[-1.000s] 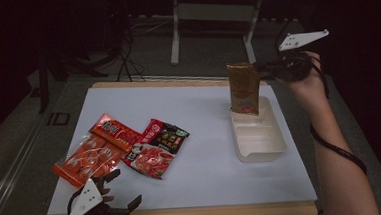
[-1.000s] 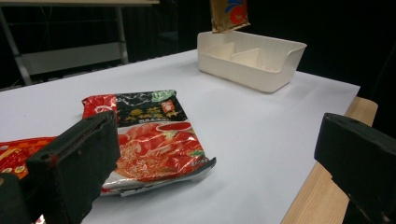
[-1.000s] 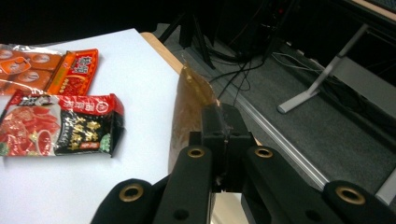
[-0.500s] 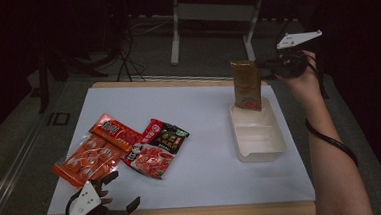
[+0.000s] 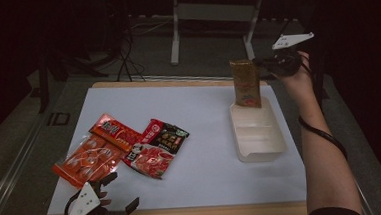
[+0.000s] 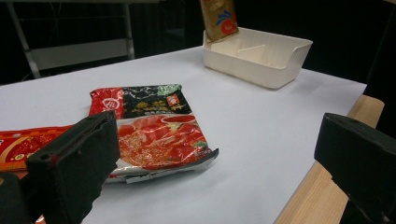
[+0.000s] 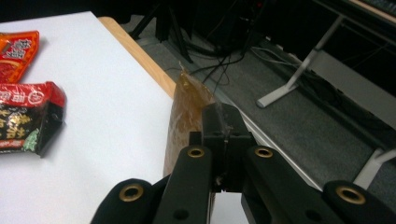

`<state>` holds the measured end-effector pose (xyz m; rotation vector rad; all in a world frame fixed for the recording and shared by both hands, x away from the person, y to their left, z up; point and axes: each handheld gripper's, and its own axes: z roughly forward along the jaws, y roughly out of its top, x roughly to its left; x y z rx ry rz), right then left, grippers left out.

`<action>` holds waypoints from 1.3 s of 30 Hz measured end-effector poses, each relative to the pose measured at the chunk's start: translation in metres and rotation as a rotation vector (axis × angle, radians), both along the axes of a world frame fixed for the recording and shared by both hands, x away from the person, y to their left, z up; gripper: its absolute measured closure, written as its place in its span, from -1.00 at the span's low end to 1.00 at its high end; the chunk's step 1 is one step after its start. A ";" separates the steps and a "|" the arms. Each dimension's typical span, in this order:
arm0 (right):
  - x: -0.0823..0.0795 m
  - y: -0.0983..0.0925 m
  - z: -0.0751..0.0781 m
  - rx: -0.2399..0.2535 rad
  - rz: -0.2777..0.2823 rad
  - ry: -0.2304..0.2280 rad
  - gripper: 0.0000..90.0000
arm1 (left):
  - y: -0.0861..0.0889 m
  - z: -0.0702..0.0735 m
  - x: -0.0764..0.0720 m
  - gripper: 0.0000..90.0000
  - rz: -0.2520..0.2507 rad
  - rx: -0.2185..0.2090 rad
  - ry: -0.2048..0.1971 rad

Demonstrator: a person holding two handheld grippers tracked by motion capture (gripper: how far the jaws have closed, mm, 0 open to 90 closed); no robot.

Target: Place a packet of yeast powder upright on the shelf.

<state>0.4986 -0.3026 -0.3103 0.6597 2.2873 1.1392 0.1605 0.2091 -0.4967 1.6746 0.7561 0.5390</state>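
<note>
We see the right tool (image 5: 268,62) clenched on the upper edge of a brown packet (image 5: 246,83), which hangs upright with its lower end at the far end of the white tray (image 5: 258,132); whether the packet touches the tray floor we cannot tell. In the right gripper view the black jaws meet tight on the packet's (image 7: 184,116) side seam, the counter's wooden edge (image 7: 140,53) just beyond it. The tray sits on the right part of the white counter (image 5: 200,137), and a divider inside it shows in the left gripper view (image 6: 254,51), with the packet's red-and-blue lower end (image 6: 219,18) over its far compartment. The left tool (image 5: 102,213) rests at the near left corner of the counter, released, its jaws standing wide apart with nothing between them. Just beyond it lie four snack packs close together: an orange clear-window pack (image 5: 84,159), an orange-red pack (image 5: 115,132), a black-and-red pack (image 5: 167,136) and a red pack (image 5: 151,160), well apart from the tray.
</note>
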 end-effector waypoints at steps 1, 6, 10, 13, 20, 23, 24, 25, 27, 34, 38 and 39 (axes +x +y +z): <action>0.001 0.000 -0.002 -0.004 0.002 -0.002 1.00 | 0.000 0.000 0.000 -0.98 0.000 -0.001 0.001; 0.004 0.001 -0.012 0.017 0.021 0.016 1.00 | 0.000 0.000 0.000 -0.98 0.000 -0.003 0.003; 0.005 0.003 -0.019 0.018 0.037 0.044 1.00 | 0.000 0.000 0.000 -0.98 -0.002 -0.002 0.002; 0.003 0.002 -0.024 0.033 0.041 0.055 1.00 | 0.000 0.000 0.000 -0.98 -0.002 -0.002 0.002; 0.001 -0.007 -0.042 0.056 0.023 0.088 1.00 | 0.000 0.000 0.000 -0.98 -0.004 -0.002 0.001; -0.001 -0.010 -0.050 0.064 0.004 0.117 1.00 | 0.000 0.000 0.000 -0.98 -0.006 -0.002 0.000; -0.002 -0.012 -0.054 0.068 0.000 0.120 1.00 | 0.000 0.000 0.000 -0.98 -0.007 -0.002 0.000; -0.003 -0.014 -0.057 0.089 -0.004 0.119 1.00 | 0.000 0.000 0.000 -0.98 -0.007 -0.002 0.000; -0.004 -0.017 -0.058 0.101 -0.015 0.120 1.00 | 0.000 0.000 0.000 -0.98 -0.007 -0.002 0.000; -0.015 -0.023 -0.046 0.146 -0.075 0.142 0.50 | -0.001 0.001 0.000 -0.98 -0.014 0.001 0.000; -0.025 -0.023 -0.039 0.167 -0.084 0.130 0.33 | -0.002 0.001 0.000 -0.98 -0.018 0.002 -0.003; -0.029 -0.023 -0.037 0.172 -0.083 0.123 0.31 | -0.002 0.001 0.000 -0.98 -0.019 0.001 -0.003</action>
